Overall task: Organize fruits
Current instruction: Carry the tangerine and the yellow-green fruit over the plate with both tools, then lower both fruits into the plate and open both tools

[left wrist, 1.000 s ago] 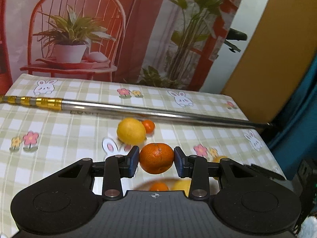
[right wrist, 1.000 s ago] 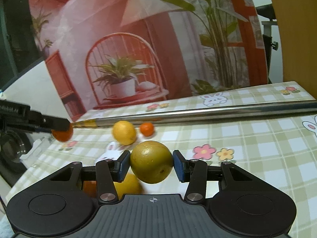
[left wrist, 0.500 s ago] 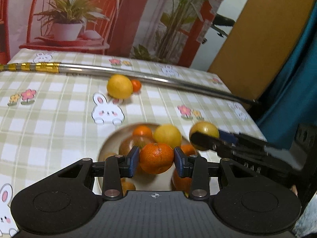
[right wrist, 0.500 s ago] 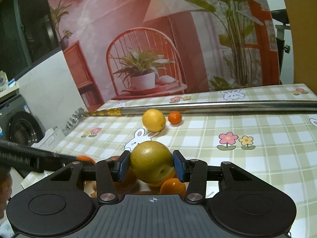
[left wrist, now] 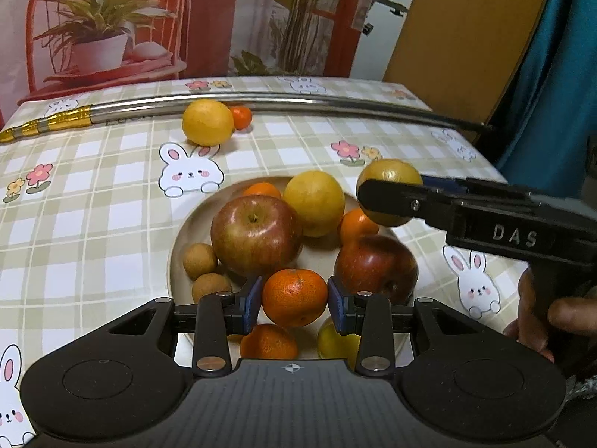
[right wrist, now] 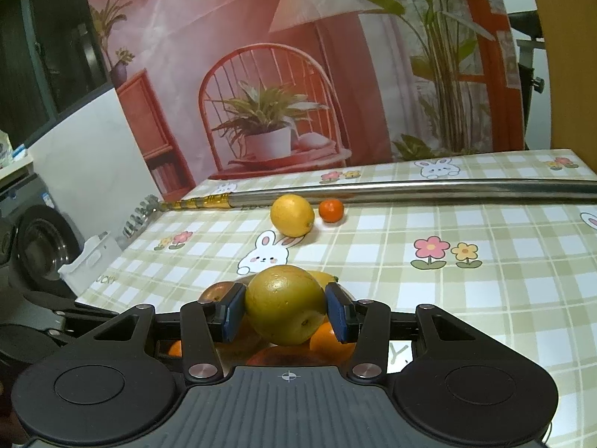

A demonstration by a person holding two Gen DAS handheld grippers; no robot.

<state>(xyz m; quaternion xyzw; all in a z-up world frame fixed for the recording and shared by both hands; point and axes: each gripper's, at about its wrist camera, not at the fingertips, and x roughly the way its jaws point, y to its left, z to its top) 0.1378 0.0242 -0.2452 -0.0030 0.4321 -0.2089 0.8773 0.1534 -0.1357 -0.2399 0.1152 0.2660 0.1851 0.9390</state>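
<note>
Fruits: a heap of them lay on a cream plate (left wrist: 175,257) set on the checked, rabbit-print tablecloth (left wrist: 93,216).
Plate contents: two red apples, the larger (left wrist: 255,235) at centre and another (left wrist: 375,267) to its right; a yellow citrus (left wrist: 313,201) behind them; small oranges, one (left wrist: 356,224) between the yellow citrus and the right apple; two tan, round longan-like fruits (left wrist: 199,259) at the left rim.
Left gripper (left wrist: 294,304): its blue pads were closed on a mandarin (left wrist: 294,296), held over the near part of the plate, above another orange (left wrist: 268,341).
Right gripper (right wrist: 286,311): it clasped a yellow-green round fruit (right wrist: 285,308), seen in the left wrist view over the plate's right rim; whether the fruit touched anything below could not be told.
Hand: fingers (left wrist: 537,317) showed under the right gripper's handle at the right edge.
Loose fruit: a lemon (left wrist: 207,122) and a small tangerine (left wrist: 240,117) sat touching side by side, well apart from the plate.
Metal rod (left wrist: 298,102): with its gold-banded end, it stretched across the table just behind that pair.
Backdrop: a printed scene of a red chair and potted plant (right wrist: 266,127) hung behind the table.
</note>
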